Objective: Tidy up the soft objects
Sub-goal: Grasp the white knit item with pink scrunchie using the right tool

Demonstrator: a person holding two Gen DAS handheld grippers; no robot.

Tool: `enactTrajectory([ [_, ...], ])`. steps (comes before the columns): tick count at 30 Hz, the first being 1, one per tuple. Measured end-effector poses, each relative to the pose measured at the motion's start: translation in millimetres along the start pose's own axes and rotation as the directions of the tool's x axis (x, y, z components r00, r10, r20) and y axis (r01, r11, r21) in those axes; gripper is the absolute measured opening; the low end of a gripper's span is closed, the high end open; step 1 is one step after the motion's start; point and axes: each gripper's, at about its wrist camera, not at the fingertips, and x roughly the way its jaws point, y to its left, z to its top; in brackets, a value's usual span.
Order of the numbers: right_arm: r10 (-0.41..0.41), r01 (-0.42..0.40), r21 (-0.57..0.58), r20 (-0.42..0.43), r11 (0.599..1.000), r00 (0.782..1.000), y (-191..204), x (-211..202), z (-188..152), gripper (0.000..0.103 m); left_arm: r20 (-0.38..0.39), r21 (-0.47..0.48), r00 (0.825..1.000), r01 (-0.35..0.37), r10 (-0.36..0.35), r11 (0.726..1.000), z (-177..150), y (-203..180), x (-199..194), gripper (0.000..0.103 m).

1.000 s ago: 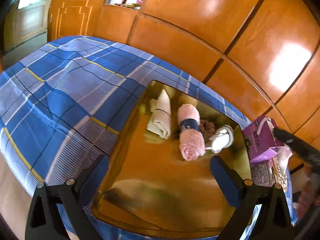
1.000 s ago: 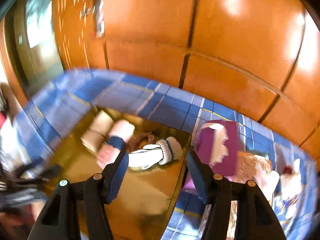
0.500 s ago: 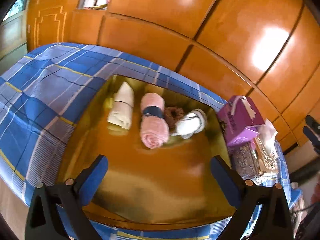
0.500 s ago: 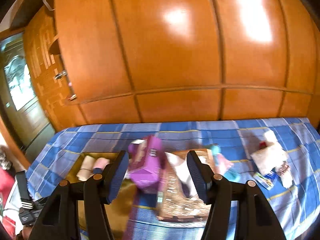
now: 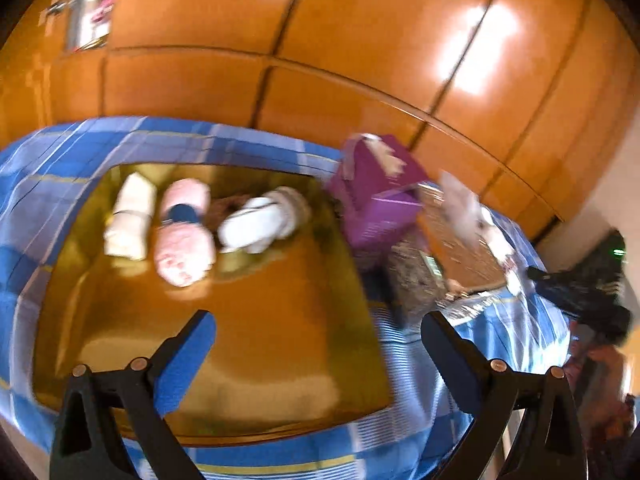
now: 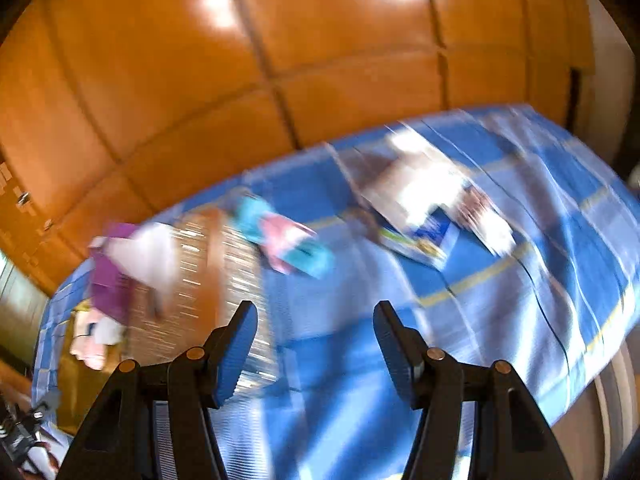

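The left tongs (image 5: 316, 356) stand wide apart with nothing between the blue pads, hanging above the near half of a glossy golden tray (image 5: 280, 312). That near half of the tray floor is bare; the soft things sit in a row against its far edge: a cream rolled cloth (image 5: 130, 216) at the left, a pink rolled towel (image 5: 184, 232) with a dark band just beside it, then a white sock (image 5: 260, 224), with a brownish item half hidden behind them. The tray rests on a blue checked bedspread (image 5: 52, 152). Just past the tray's right edge stands a purple box (image 5: 376, 200), and beyond it a patterned brown box (image 5: 452, 248). Orange wooden wardrobe panels (image 5: 280, 40) close off the far side.

The right tongs (image 6: 316, 340) are also spread open and hold nothing, above open bedspread (image 6: 500, 320). Ahead to the left lies the patterned brown box (image 6: 208, 272) beside the purple box (image 6: 108, 280); a pink and turquoise item (image 6: 288, 240) lies beyond the pads, and a blurred heap of papers or packets (image 6: 432, 200) lies farther right. The bed's right edge drops away in that view.
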Motion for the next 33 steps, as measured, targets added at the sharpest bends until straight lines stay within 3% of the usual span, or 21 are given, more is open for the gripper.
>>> enactTrajectory([
  [5, -0.046, 0.051, 0.079, -0.063, 0.996, 0.997, -51, 20, -15, 0.061, -0.028, 0.095, 0.999, 0.049, -0.047, 0.994, 0, -35, 10, 0.103],
  [9, -0.07, 0.078, 0.127, -0.066, 0.989, 0.995, -88, 26, -23, 0.061, -0.063, 0.136, 0.994, 0.096, -0.088, 0.986, -2, -61, 18, 0.103],
  [16, -0.124, 0.119, 0.133, 0.027, 0.984, 0.992, -133, 30, 24, 0.061, -0.106, 0.182, 0.988, 0.134, -0.116, 0.974, -3, -97, 29, 0.103],
  [20, -0.156, 0.153, 0.061, 0.035, 0.986, 0.987, -142, 51, 64, 0.061, -0.116, 0.2, 0.986, 0.144, -0.122, 0.969, -3, -112, 30, 0.103],
  [24, -0.175, 0.175, -0.02, -0.035, 0.984, 0.984, -151, 91, 92, 0.061, -0.119, 0.217, 0.987, 0.136, -0.112, 0.967, -2, -121, 30, 0.103],
  [31, -0.118, 0.112, -0.055, -0.128, 0.992, 0.985, -158, 138, 102, 0.061, -0.123, 0.232, 0.988, 0.12, -0.094, 0.965, 2, -130, 31, 0.103],
  [33, -0.092, 0.083, -0.071, -0.137, 0.994, 0.986, -153, 141, 98, 0.045, -0.126, 0.236, 0.987, 0.126, -0.098, 0.963, 4, -134, 33, 0.103],
])
